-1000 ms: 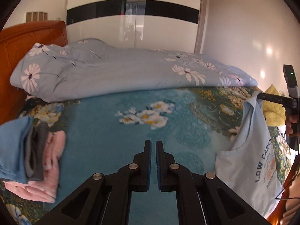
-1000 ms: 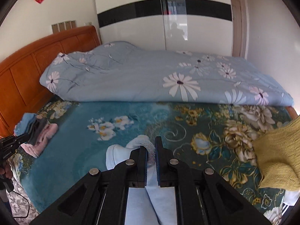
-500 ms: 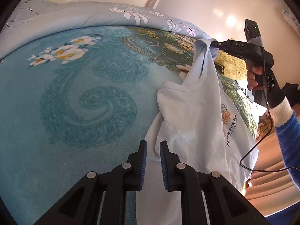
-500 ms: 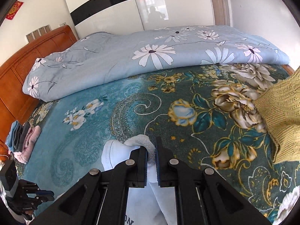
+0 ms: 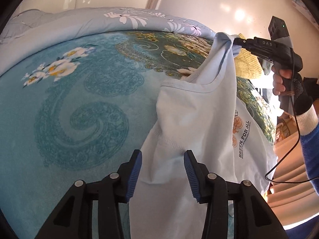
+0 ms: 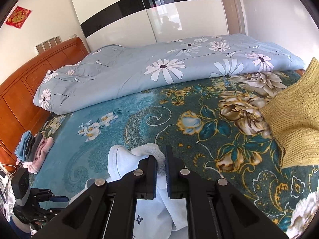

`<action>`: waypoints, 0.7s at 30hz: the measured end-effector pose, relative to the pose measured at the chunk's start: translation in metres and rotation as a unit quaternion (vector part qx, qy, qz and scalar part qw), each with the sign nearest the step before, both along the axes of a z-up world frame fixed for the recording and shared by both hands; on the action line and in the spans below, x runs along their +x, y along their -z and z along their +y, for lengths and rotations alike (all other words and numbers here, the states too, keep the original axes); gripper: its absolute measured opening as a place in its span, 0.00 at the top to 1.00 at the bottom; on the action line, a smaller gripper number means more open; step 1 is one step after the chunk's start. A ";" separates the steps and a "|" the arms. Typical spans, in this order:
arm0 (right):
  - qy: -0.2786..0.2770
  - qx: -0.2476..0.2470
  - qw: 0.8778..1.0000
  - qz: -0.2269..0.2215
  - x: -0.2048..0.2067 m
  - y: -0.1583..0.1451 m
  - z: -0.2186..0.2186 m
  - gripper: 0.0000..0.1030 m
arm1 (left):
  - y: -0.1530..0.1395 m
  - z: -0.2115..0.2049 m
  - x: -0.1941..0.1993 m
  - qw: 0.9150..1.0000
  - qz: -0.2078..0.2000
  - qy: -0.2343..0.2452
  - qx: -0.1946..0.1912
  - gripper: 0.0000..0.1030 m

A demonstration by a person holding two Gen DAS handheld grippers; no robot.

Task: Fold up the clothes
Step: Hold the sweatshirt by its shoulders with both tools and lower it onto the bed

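A pale blue T-shirt (image 5: 199, 119) with dark print hangs over the teal flowered bedspread (image 5: 79, 109). My right gripper (image 6: 161, 159) is shut on a bunched part of the T-shirt (image 6: 123, 159) near the collar and holds it up. In the left wrist view the right gripper (image 5: 237, 40) shows at the upper right, in a gloved hand. My left gripper (image 5: 162, 155) points down at the shirt's lower side. Its jaws are opening, with cloth lying between them and the blue pads (image 5: 137, 167) not pressing on it.
A folded daisy-print quilt (image 6: 159, 69) runs along the far side of the bed. A yellow knitted sweater (image 6: 295, 119) lies at the right. A small pile of folded clothes (image 6: 33, 149) sits by the wooden headboard (image 6: 20, 91). A cable (image 5: 287, 171) hangs from the right hand.
My left gripper swung right and down from the bare bedspread to the shirt, and its jaws went from shut to apart. The right gripper kept its hold on the shirt and shifted a little.
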State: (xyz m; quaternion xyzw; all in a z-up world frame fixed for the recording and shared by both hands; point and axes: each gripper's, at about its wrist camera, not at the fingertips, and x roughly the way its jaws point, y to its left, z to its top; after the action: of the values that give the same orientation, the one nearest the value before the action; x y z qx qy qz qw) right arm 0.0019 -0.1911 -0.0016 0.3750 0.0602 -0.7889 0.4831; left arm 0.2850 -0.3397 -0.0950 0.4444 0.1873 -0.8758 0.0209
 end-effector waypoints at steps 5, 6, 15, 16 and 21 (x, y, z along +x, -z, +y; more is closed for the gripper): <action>0.005 -0.027 1.000 0.004 0.002 -0.014 0.016 0.93 | 0.007 -0.008 -0.019 0.998 0.018 0.026 0.052 0.54; 0.005 -0.030 1.000 0.006 0.003 -0.016 0.019 0.93 | 0.007 -0.007 -0.021 0.997 0.026 0.030 0.065 0.54; 0.011 -0.044 0.999 0.016 0.011 -0.035 0.037 0.93 | -0.007 0.006 -0.013 0.997 0.042 0.011 0.071 0.96; 0.011 -0.045 0.999 0.017 0.013 -0.037 0.038 0.93 | -0.014 0.004 -0.007 0.996 0.053 0.003 0.069 0.96; 0.004 -0.069 0.997 0.043 0.033 -0.076 0.044 0.93 | -0.082 -0.005 0.024 0.993 0.107 -0.052 -0.029 0.96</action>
State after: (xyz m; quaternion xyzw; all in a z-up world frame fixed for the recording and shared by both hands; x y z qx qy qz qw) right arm 0.0350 -0.1474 0.0741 0.3071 0.0250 -0.8084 0.5016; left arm 0.3094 -0.3447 -0.0126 0.3373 0.1860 -0.9210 0.0586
